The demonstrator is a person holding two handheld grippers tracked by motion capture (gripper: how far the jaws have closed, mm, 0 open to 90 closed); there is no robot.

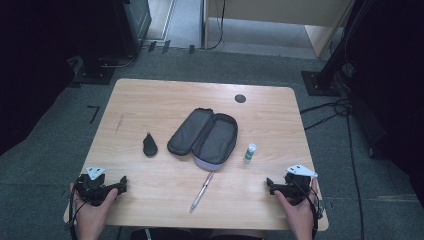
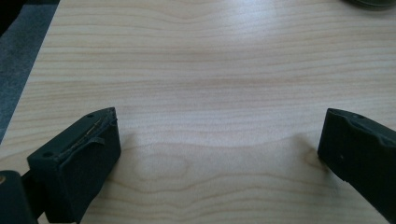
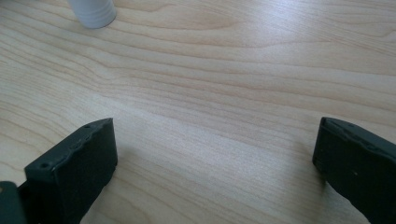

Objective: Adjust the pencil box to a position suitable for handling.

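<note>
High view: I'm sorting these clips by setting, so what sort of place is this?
Probably a lab or recording workspace, not a home. A lone wooden table stands on grey carpet, cables trail across the floor beside black equipment stands, and a few items such as an open pencil case are laid out.
</note>
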